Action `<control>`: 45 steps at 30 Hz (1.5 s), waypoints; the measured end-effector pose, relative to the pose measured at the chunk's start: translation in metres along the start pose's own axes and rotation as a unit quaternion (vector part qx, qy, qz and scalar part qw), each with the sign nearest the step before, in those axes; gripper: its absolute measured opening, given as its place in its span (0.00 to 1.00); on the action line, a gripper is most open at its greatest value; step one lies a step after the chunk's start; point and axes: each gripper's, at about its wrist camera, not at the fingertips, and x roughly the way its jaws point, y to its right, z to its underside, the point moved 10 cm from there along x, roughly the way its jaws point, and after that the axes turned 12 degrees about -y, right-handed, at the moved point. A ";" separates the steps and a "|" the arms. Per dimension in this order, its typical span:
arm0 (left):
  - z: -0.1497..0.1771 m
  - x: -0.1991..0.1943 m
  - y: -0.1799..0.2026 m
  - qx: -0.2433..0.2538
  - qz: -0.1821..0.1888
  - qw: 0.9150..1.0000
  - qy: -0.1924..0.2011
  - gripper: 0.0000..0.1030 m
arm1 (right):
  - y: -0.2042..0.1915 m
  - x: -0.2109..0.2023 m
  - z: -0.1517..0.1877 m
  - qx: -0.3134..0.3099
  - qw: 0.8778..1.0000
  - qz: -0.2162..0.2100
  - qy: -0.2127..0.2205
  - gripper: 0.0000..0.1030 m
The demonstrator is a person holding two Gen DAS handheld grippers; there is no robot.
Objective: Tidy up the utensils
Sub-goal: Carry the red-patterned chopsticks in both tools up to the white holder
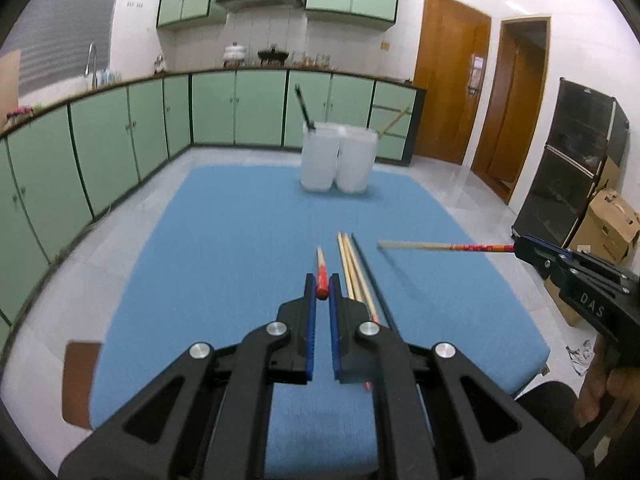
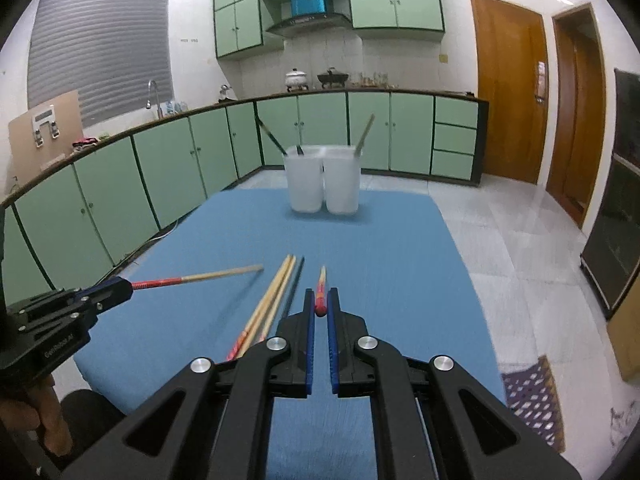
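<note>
My left gripper [image 1: 322, 289] is shut on the red end of a red-handled chopstick [image 1: 321, 272], held above the blue mat [image 1: 240, 240]; it also shows at the left of the right wrist view [image 2: 120, 288]. My right gripper [image 2: 320, 304] is shut on another red-handled chopstick [image 2: 321, 289], seen from the left wrist view [image 1: 440, 246] pointing left. Three loose chopsticks [image 1: 356, 268], two wooden and one dark, lie on the mat between the grippers. Two white cups [image 1: 338, 160] stand at the mat's far end, one holding a dark chopstick [image 1: 303, 106], the other a wooden one [image 1: 394, 122].
Green kitchen cabinets [image 1: 120, 132] run along the left and back. Wooden doors [image 1: 452, 88], a dark shelf unit [image 1: 572, 168] and a cardboard box [image 1: 612, 228] stand at the right. The mat's table edge [image 1: 532, 364] drops off near me.
</note>
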 end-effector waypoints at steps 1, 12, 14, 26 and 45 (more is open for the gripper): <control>-0.005 -0.002 0.000 0.002 -0.001 1.000 0.003 0.05 | -0.001 -0.002 -0.006 -0.003 1.000 0.000 0.001 0.06; -0.080 -0.029 0.001 0.032 -0.001 0.999 0.036 0.05 | -0.007 0.002 -0.073 -0.052 0.998 0.005 -0.027 0.05; -0.088 -0.027 0.003 0.034 0.003 0.999 0.033 0.05 | -0.006 0.006 -0.083 -0.054 0.998 0.003 -0.036 0.05; -0.134 -0.004 0.006 0.049 0.022 0.999 0.002 0.05 | -0.008 0.011 -0.131 -0.083 0.994 -0.006 -0.077 0.05; -0.260 -0.008 0.020 0.057 0.026 0.997 0.054 0.05 | -0.001 -0.007 -0.259 -0.065 0.997 -0.015 -0.042 0.05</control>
